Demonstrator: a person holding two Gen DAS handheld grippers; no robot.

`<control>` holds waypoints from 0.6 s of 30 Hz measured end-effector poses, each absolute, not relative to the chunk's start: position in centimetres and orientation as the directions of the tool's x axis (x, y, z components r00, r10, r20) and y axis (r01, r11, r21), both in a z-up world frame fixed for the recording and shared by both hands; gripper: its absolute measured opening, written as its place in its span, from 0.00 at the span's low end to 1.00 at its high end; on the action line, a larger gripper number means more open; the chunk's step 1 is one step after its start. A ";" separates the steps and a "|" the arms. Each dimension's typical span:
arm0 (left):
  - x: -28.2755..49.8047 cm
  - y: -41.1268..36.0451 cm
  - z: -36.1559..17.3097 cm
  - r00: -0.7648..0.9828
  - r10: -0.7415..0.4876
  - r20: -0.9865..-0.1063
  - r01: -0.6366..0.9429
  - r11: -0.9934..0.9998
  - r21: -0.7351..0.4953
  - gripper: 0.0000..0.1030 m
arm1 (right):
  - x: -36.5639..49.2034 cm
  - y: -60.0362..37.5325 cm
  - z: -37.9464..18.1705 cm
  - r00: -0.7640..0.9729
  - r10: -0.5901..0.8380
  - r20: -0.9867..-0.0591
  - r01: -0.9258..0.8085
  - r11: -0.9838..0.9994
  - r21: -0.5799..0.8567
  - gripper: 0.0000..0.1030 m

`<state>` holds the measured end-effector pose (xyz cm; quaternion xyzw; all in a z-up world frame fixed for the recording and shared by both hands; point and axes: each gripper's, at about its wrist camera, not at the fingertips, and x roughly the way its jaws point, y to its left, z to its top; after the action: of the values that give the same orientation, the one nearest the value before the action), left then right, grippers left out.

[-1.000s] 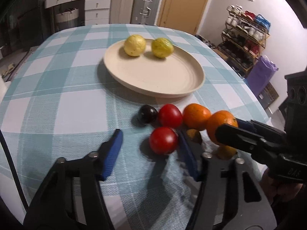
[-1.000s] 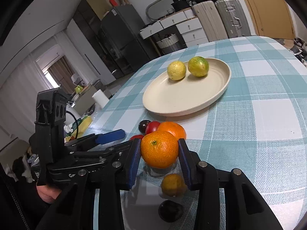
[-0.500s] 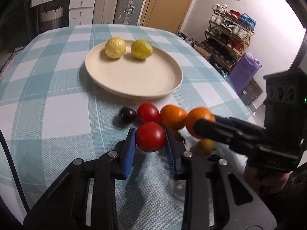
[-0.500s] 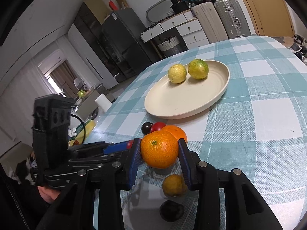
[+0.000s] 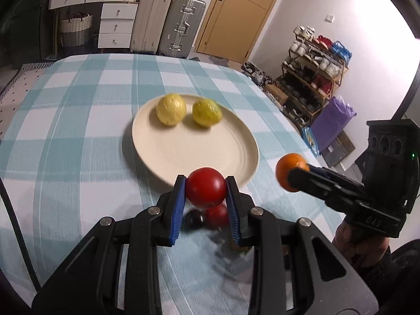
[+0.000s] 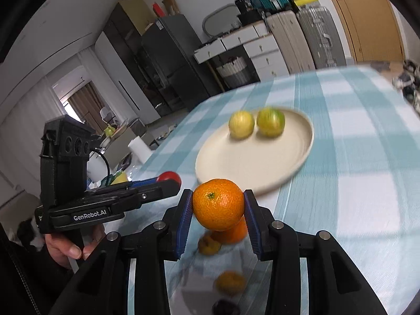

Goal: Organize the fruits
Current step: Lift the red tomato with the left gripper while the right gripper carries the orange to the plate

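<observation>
Teal-checked cloth covers the desk [image 5: 78, 120]; suitcases [image 5: 181, 26] and a door [image 5: 236, 13] stand behind. Left gripper [image 5: 206, 189] fingers clamp a tomato [image 5: 206, 187], right gripper [image 6: 218, 204] fingers an orange [image 6: 218, 204].

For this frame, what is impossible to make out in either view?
- Left wrist view: fruit left on the tablecloth is smeared and half hidden behind the left gripper and its red tomato.
- Right wrist view: the plate and its two yellow-green fruits are motion-blurred; their kind is unclear.
</observation>
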<state>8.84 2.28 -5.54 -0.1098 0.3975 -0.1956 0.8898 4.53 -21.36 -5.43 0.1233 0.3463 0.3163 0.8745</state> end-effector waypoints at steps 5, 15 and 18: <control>11.2 2.8 -4.0 0.620 -0.427 -0.658 0.244 0.902 -0.356 0.26 | 6.4 -21.5 -3.2 0.585 0.625 -0.517 -0.483 0.780 0.397 0.38; 15.8 3.3 -2.9 0.616 -0.399 -0.679 0.212 0.914 -0.345 0.26 | 10.7 -19.3 -0.3 0.592 0.620 -0.515 -0.523 0.781 0.340 0.38; 17.0 3.4 -3.6 0.600 -0.404 -0.691 0.203 0.912 -0.357 0.26 | 12.4 -18.4 -0.5 0.582 0.617 -0.529 -0.523 0.783 0.337 0.38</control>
<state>16.96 3.43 -3.55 -0.1217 0.4131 -0.1711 0.8862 12.43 -18.37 -0.50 0.0724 0.3249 0.3214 0.8865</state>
